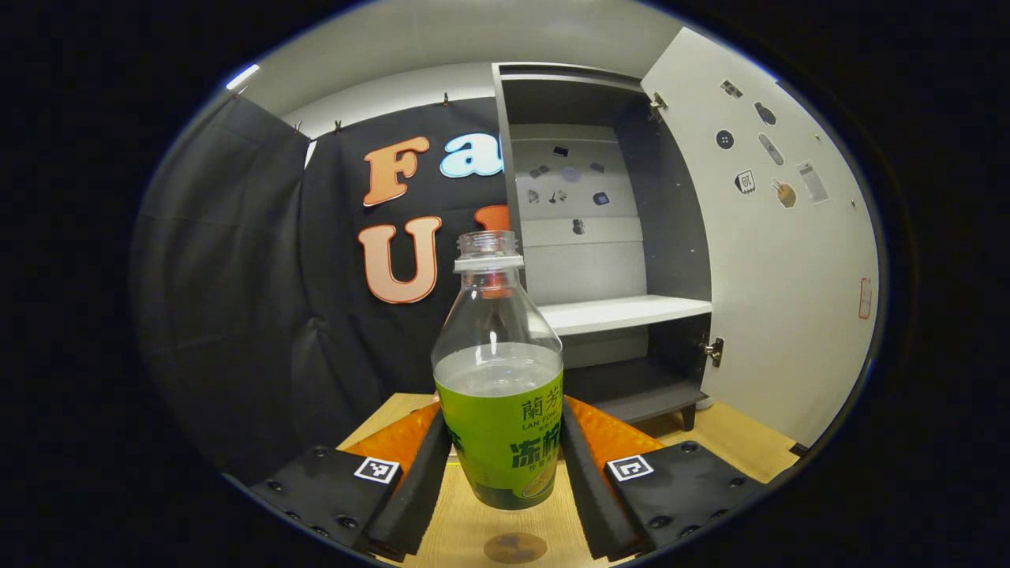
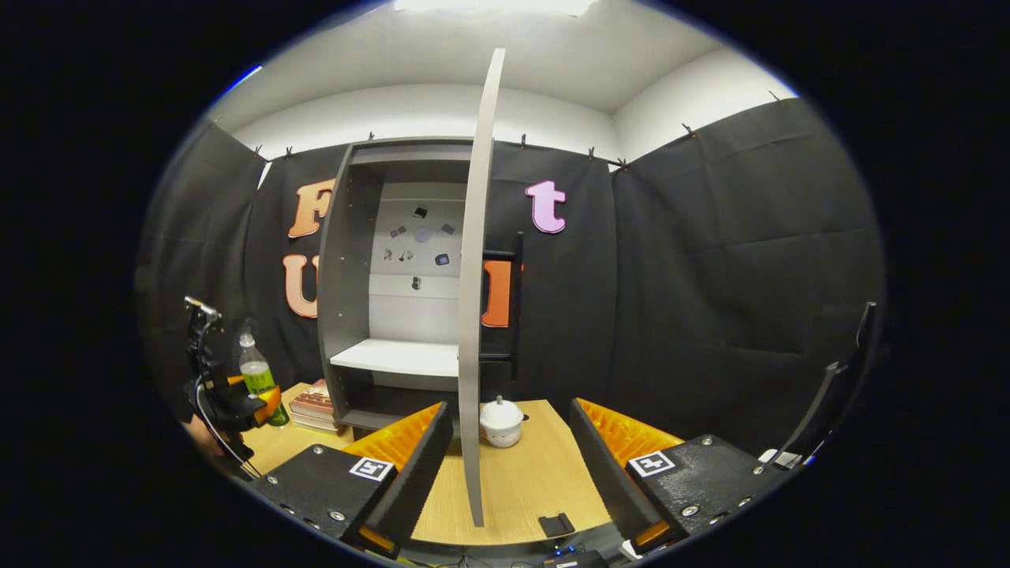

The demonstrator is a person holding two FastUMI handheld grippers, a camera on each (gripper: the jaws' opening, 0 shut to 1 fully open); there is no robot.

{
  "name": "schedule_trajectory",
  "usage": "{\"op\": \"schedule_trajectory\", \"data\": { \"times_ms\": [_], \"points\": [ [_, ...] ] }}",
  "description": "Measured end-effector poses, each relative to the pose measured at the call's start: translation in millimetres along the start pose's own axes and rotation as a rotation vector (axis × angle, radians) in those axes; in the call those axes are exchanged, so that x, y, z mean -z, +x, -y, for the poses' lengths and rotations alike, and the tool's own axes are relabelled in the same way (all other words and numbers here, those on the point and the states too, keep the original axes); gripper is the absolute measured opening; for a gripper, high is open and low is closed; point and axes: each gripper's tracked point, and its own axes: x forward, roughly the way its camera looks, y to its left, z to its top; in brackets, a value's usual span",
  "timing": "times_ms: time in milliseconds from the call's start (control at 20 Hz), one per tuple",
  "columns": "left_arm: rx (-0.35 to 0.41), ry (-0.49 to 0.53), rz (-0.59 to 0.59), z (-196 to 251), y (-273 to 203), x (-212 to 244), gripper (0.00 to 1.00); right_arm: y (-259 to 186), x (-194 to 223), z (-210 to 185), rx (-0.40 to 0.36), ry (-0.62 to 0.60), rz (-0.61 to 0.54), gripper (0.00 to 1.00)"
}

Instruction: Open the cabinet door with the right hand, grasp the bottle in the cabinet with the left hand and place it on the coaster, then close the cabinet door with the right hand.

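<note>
My left gripper (image 1: 502, 430) is shut on a clear bottle (image 1: 499, 371) with a green label, held upright and part full of liquid. A round brown coaster (image 1: 514, 547) lies on the wooden table (image 1: 465, 521), just below the bottle's base in the left gripper view. The grey cabinet (image 1: 671, 237) stands behind it with its door (image 1: 781, 260) swung wide. In the right gripper view the door (image 2: 473, 331) stands edge-on between the fingers of my open right gripper (image 2: 511, 426), nearer the left finger and untouched. Far left there, the left gripper (image 2: 237, 406) holds the bottle (image 2: 256, 377).
A white shelf (image 1: 623, 312) crosses the cabinet, bare. A stack of books (image 2: 312, 409) lies by the cabinet's foot and a small white lidded pot (image 2: 501, 422) sits behind the door. A small black object (image 2: 556, 523) rests at the table's near edge.
</note>
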Motion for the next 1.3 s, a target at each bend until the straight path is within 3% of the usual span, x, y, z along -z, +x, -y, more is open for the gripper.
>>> {"op": "schedule_trajectory", "data": {
  "times_ms": [300,700,1300],
  "points": [
    [-0.031,0.010,-0.031,-6,2,63,0.81,-1,-6,-15,0.018,-0.022,-0.002,0.93],
    [-0.016,0.077,-0.094,9,5,136,0.81,-1,-7,-27,0.019,-0.031,-0.034,0.93],
    [-0.029,0.055,-0.167,13,6,199,0.81,4,-19,-29,0.021,-0.034,-0.054,0.93]
  ]
}}
